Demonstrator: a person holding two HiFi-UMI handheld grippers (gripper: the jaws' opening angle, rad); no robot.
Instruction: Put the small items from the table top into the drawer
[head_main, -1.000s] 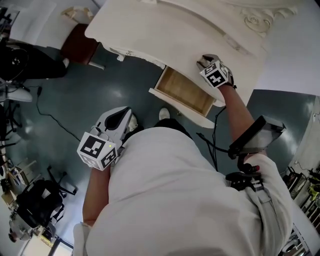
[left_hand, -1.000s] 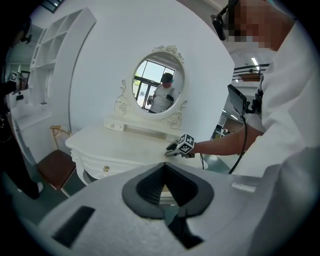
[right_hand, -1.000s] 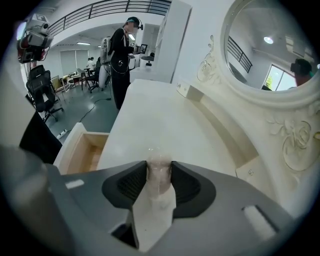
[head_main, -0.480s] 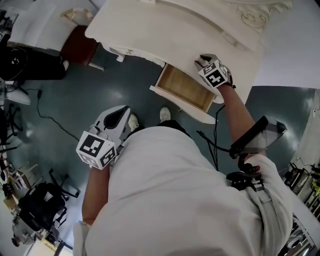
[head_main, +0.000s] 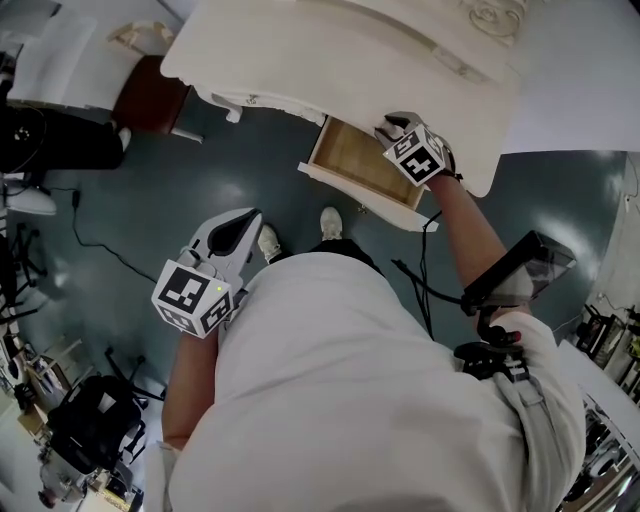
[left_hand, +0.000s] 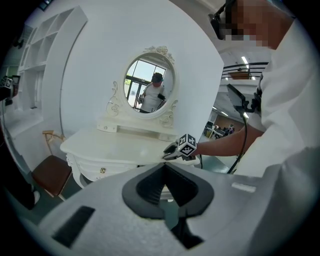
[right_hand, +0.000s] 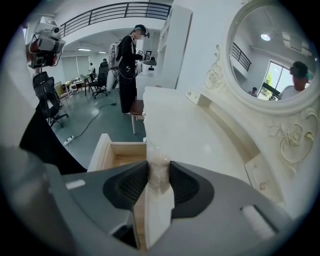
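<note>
Floor (head_main: 200, 180) open in front of white surface (head_main: 300, 50); drawer (head_main: 350, 160) pulled out at front edge. R tongs (head_main: 386, 124) at that edge, over drawer, pinching clear item (right_hand: 159, 172). L tongs (head_main: 240, 232) pressed together, empty, well apart.

- Translucent item (right_hand: 159, 172), clamped in right tongs (head_main: 390, 126) just beside drawer (head_main: 360, 165): blurred, kind cannot be told.
- Drawer: right end of its inside covered by right tongs in head view; largely hidden behind left tongs (left_hand: 161, 167) in left gripper view.
- Tabletop (head_main: 330, 50), behind drawer: cut off by top edge.
- Mirror (right_hand: 280, 55), above drawer: cut off at right.
</note>
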